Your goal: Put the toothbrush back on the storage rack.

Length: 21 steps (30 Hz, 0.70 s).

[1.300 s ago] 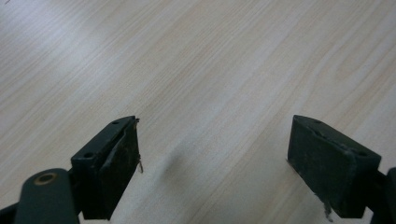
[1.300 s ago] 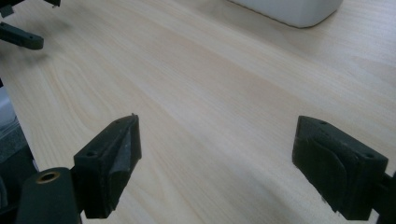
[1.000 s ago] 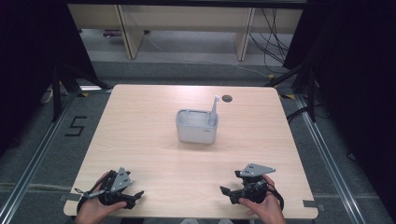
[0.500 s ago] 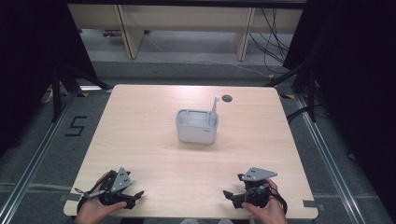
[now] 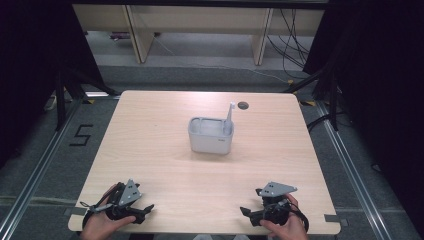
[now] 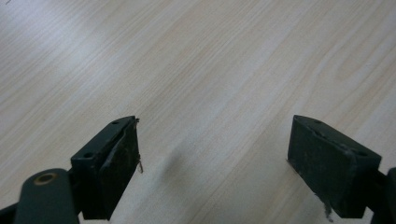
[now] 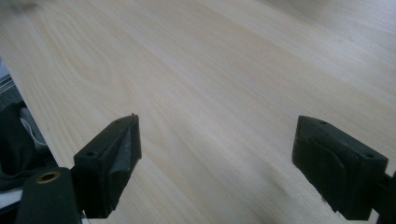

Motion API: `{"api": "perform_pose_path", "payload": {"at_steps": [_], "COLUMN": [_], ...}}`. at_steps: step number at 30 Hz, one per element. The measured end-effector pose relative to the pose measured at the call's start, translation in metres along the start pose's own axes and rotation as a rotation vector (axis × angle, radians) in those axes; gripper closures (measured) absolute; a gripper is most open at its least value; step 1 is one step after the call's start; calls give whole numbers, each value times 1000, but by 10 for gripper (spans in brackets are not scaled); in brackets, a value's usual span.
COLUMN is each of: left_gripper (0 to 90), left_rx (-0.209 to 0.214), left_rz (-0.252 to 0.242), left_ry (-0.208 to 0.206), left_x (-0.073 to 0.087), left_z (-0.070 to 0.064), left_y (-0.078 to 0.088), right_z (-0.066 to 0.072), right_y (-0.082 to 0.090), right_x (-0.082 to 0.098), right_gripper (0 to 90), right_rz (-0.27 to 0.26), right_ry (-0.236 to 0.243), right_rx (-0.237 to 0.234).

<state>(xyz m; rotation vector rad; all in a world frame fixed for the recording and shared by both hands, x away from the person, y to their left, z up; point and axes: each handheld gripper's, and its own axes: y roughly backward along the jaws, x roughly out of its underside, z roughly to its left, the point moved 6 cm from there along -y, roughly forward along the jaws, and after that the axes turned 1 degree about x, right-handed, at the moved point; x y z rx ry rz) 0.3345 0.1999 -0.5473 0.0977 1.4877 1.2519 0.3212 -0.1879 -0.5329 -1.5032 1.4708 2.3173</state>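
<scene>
- White tub (image 5: 210,136) sits mid-tabletop (image 5: 150,130), well apart from both claws; a thin white stick (image 5: 230,114) stands upright at its back right corner, poking above the rim; can't tell if it's a spoon, brush or sth else.
- Tub prob. light, stiff plastic w/ smooth walls; likely to slide if nudged; best hold looks like pinching the rim wall, near side, or squeezing across the body.
- Stick looks very light & thin; grip low on the exposed shaft, w/ the other claw steadying the tub.
- Inside of tub: nothing seen besides the stick; floor of it partly hidden by the near wall.
- Left claw (image 5: 141,211) at near left edge, jaws wide apart, nothing between; bare wood under it in the left gripper view.
- Right claw (image 5: 249,213) at near right edge, also released & empty; the right gripper view looks across bare tabletop.
</scene>
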Motion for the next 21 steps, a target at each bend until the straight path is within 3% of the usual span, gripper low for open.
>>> {"api": "perform_pose_path", "payload": {"at_steps": [1, 3, 5, 14, 15, 17, 18, 21], "left_gripper": [161, 161, 161, 161, 161, 161, 161, 161], "left_rx": [-2, -2, 1, -2, -3, -2, -3, -1], "left_rz": [-1, -1, 0, 1, -1, -1, -1, -1], "left_ry": [6, 8, 8, 0, 0, 10, -1, 0], "left_x": [0, 0, 0, 0, 0, 0, 0, 0], "left_z": [0, 0, 0, 0, 0, -1, 0, 0], "left_y": [0, 0, 0, 0, 0, 0, 0, 0], "right_z": [-1, -1, -2, 0, -1, 1, 0, 0], "right_y": [-1, 0, -1, -2, -2, -2, -3, -3], "right_x": [0, 1, 0, 1, 0, 1, 0, 0], "right_gripper": [164, 164, 164, 164, 164, 164, 164, 164], "right_rz": [-4, 3, -8, 6, 1, 10, -2, 0], "right_ry": [17, 1, 36, 21, 38, 21, 44, 42], "right_rx": [-3, 5, 3, -4, 2, -8, -18, -19]}}
